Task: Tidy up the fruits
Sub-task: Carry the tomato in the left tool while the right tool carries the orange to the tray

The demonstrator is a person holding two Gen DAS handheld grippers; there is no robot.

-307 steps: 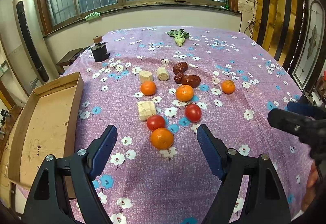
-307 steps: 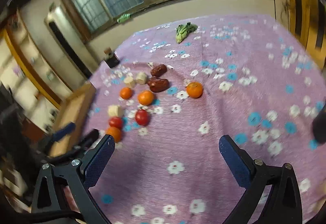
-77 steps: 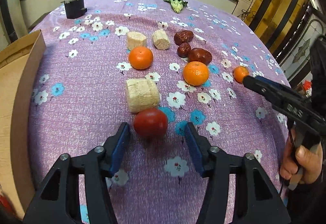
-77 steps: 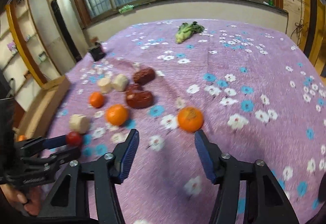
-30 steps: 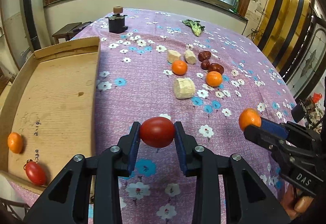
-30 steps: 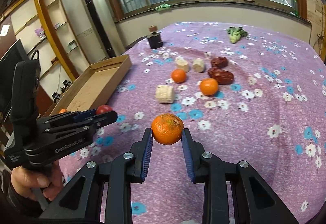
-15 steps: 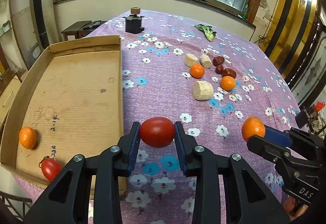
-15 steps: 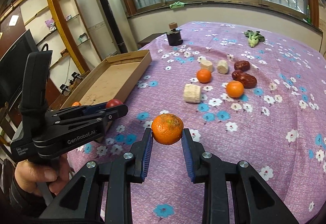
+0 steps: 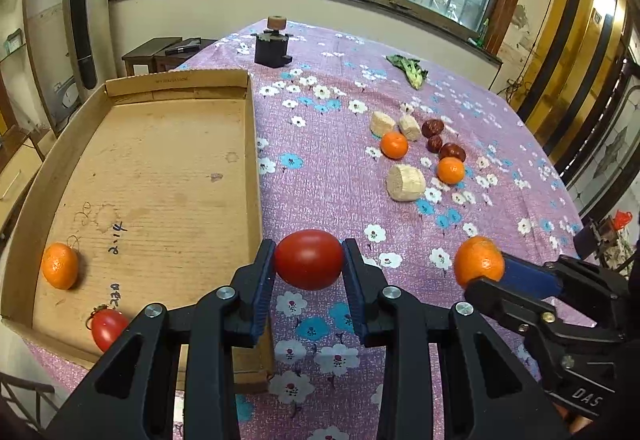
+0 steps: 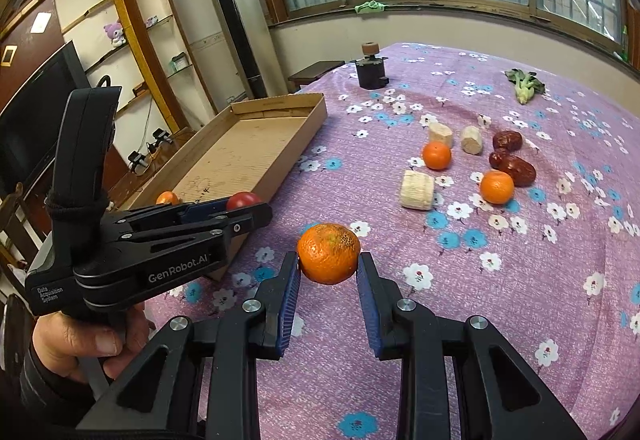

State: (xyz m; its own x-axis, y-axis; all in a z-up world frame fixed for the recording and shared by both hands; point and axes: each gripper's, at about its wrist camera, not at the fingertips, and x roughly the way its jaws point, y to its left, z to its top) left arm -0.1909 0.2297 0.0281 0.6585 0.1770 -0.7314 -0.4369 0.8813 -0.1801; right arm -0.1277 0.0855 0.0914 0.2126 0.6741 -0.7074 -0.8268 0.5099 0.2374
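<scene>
My left gripper point(image 9: 308, 266) is shut on a red tomato point(image 9: 308, 264), held in the air over the near right edge of the cardboard tray point(image 9: 256, 143). Inside the tray lie an orange point(image 9: 60, 266) and a second tomato point(image 9: 107, 328) at its near end. My right gripper point(image 10: 328, 266) is shut on an orange point(image 10: 329, 258) above the purple flowered cloth point(image 10: 520, 300), to the right of the tray point(image 10: 296, 143). The left gripper point(image 10: 244, 207) with its tomato point(image 10: 243, 200) shows at the left of the right wrist view, and the right gripper's orange point(image 9: 478, 266) shows in the left wrist view.
Mid-table lie two more oranges point(image 9: 394, 145) point(image 9: 451, 170), several pale corn-cob pieces point(image 9: 405, 183), and dark red dates point(image 9: 452, 151). A green vegetable point(image 9: 410, 67) and a black device point(image 9: 273, 45) sit at the far end. A hand point(image 10: 84, 340) holds the left gripper's handle.
Both grippers have carried their fruit leftward toward the tray; the tray now fills more of the left wrist view and sits nearer in the right wrist view. Both grips are unchanged.
</scene>
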